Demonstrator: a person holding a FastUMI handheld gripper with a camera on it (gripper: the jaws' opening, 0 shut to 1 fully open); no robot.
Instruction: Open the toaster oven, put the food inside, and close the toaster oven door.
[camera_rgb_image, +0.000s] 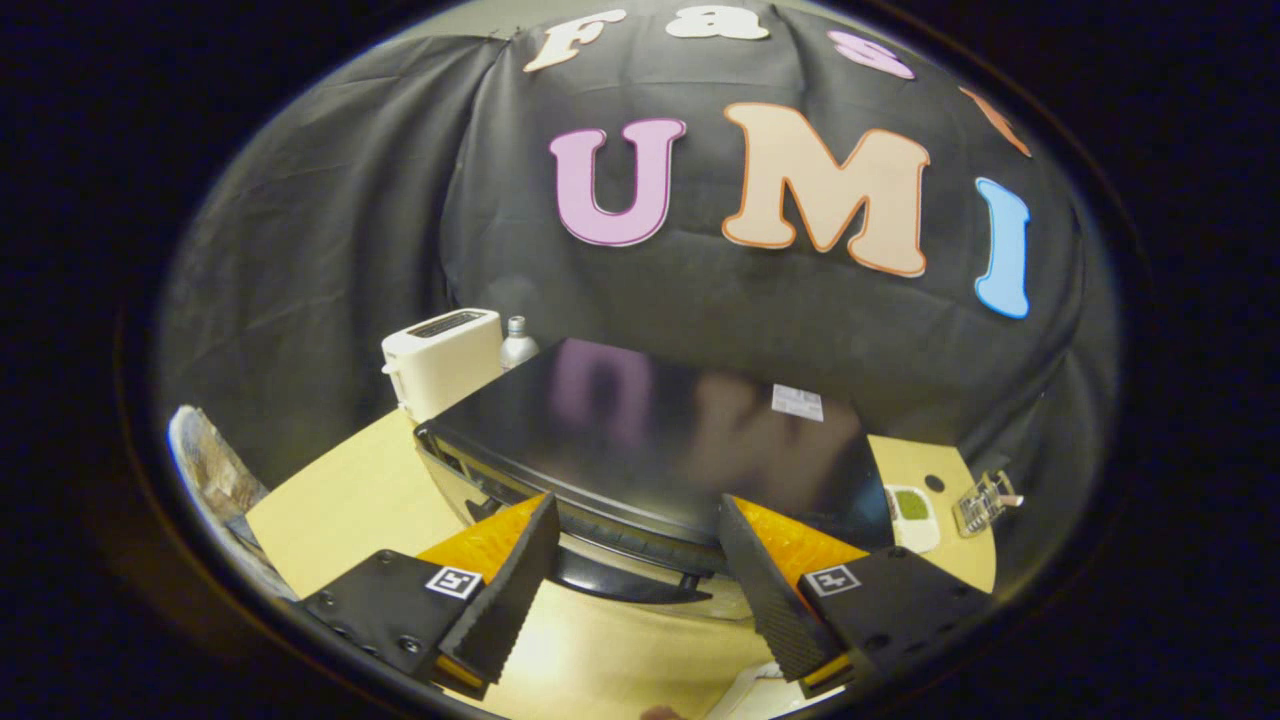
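Observation:
The black toaster oven (650, 430) stands on a pale wooden table (340, 500), and I look down on its glossy top from the front. Its door looks shut, with the dark curved door handle (620, 585) below the top edge. My gripper (635, 505) is open, its fingers spread to either side of the handle, tips level with the oven's front top edge. Neither finger presses on anything. The food (911, 505), a green piece on a small white dish (925, 535), lies on the table just right of the oven.
A white slot toaster (440, 360) and a silver bottle (517, 342) stand behind the oven's left corner. A small metal clip-like object (985, 500) lies right of the dish near the table's edge. Bare tabletop lies left of the oven.

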